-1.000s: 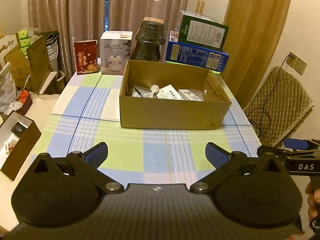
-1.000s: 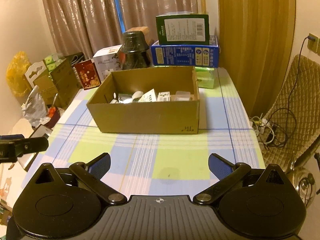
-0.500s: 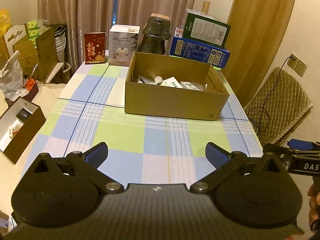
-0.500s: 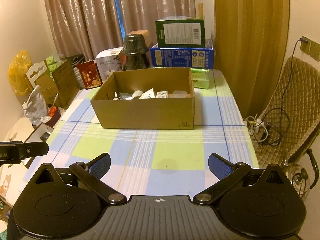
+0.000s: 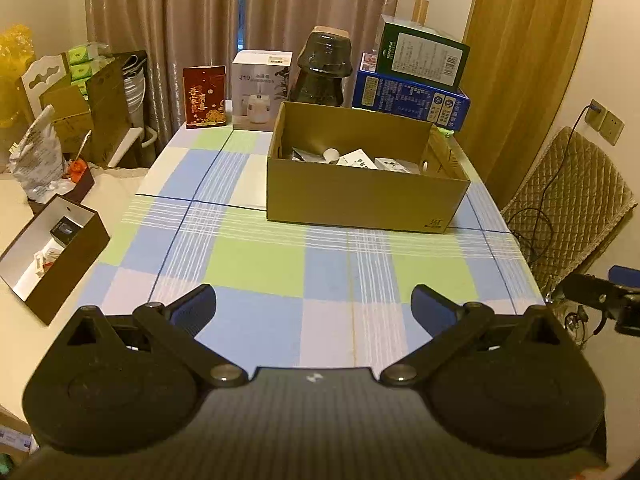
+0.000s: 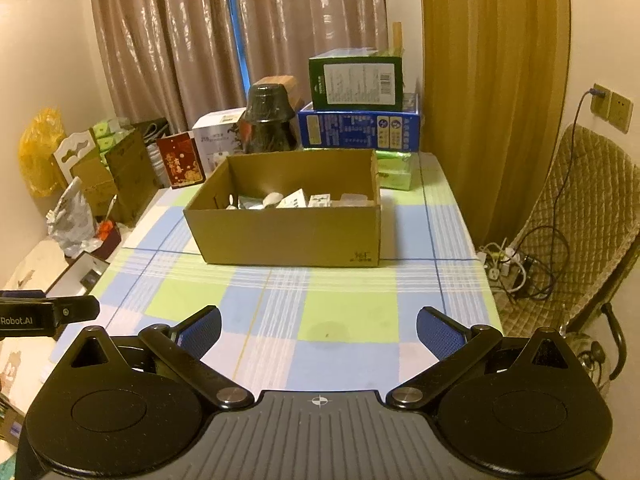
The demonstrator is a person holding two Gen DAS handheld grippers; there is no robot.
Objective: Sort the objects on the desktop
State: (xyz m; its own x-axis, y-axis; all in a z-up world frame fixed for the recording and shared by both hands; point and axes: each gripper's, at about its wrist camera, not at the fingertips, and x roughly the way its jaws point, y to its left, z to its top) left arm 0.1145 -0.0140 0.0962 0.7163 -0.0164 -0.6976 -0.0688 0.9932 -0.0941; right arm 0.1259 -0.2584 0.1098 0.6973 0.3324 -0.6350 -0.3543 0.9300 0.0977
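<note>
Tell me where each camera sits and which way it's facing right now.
Left wrist: on the left gripper, jaws open, facing down the checked table at the cardboard box; the right gripper's tip shows at its right edge.
Right wrist: on the right gripper, jaws open, facing the same box from further right; the left gripper's tip shows at its left edge.
Shared: box, table, stacked cartons behind.

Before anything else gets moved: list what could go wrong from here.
1. The items in the cardboard box sit low behind its walls; an open gripper reaching in may catch the near rim.
2. The green box sits atop the blue box just behind; a nudge could topple it.
3. The left gripper hangs close beside the right one; they could collide.
</note>
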